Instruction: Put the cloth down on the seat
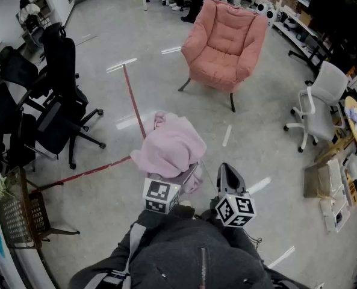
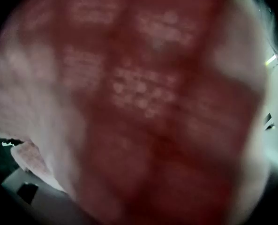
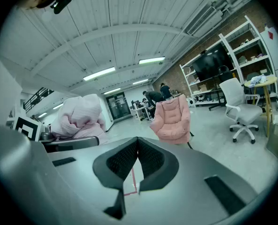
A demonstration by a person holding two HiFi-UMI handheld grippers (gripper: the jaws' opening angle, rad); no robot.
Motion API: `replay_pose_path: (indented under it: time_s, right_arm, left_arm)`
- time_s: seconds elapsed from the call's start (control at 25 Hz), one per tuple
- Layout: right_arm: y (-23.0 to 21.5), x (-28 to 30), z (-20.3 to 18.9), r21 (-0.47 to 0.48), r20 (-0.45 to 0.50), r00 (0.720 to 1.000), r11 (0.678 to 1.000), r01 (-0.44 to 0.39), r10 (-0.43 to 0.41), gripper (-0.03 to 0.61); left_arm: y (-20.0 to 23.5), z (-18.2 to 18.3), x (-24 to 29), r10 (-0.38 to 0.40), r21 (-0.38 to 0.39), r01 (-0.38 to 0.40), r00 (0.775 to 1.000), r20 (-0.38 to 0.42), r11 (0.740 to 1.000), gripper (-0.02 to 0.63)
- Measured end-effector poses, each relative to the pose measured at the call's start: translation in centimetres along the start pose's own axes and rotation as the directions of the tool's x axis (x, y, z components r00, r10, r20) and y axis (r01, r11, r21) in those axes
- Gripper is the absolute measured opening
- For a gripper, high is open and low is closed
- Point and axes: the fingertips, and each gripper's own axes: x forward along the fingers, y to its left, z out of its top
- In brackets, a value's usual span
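The soft, light pink fleece cloth [image 1: 169,149] sits bunched on the left hand-held gripper [image 1: 185,176], well short of the salmon-pink padded armchair [image 1: 226,47] across the grey floor [image 1: 106,101]. It blankets that gripper's camera, so whether the jaws pinch it or merely carry it cannot be told. The right hand-held gripper [image 3: 138,146] is clenched and empty. The bundle looks limp and liable to slide off, so a grip deep in the gathered middle should hold best.

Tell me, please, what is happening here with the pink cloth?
A person carries a pink cloth bundled over the left gripper; it covers that gripper's camera, so its fingers are hidden. The right gripper is shut and empty. The pink armchair stands ahead, its seat bare; the cloth is not there yet.
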Motion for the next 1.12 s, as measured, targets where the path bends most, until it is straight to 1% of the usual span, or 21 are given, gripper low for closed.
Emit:
replay_pose_path:
  time_s: [0.28, 0.4, 0.56, 0.68, 0.8, 1.12]
  right_arm:
    - [0.5, -1.1, -1.2, 0.013, -0.007, 1.0, 1.0, 0.008, -0.008, 0.009]
    - [0.0, -1.2, -1.0, 0.027, -0.015, 1.0, 0.999, 0.019, -0.019, 0.011]
    - [-0.9, -0.8, -0.7, 0.033, -0.028, 0.999, 0.999, 0.029, -0.029, 0.011]
    - [-1.3, 0.3, -0.8, 0.036, -0.042, 0.999, 0.999, 0.026, -0.024, 0.011]
    - [-1.4, 2.1, -0.6, 0.036, -0.048, 0.999, 0.999, 0.022, -0.021, 0.011]
    - [-4.0, 7.5, 2.0, 0.044, -0.044, 0.999, 0.999, 0.032, -0.03, 0.011]
  left_arm:
    - [-0.5, -1.1, -0.5, -0.017, -0.021, 0.017, 1.0, -0.022, 1.0, 0.47]
    - [-0.9, -1.5, 0.0, -0.029, -0.038, 0.028, 0.999, -0.041, 0.999, 0.471]
    - [-1.6, -1.2, 0.7, -0.039, -0.046, 0.037, 0.998, -0.043, 0.998, 0.47]
    - [-1.5, -1.2, 1.4, -0.043, -0.048, 0.041, 0.998, -0.046, 0.998, 0.471]
    - [-0.5, -1.2, 2.6, -0.036, -0.046, 0.033, 0.998, -0.055, 0.998, 0.47]
    - [1.9, 0.4, 7.8, -0.028, -0.045, 0.026, 0.998, -0.062, 0.999, 0.469]
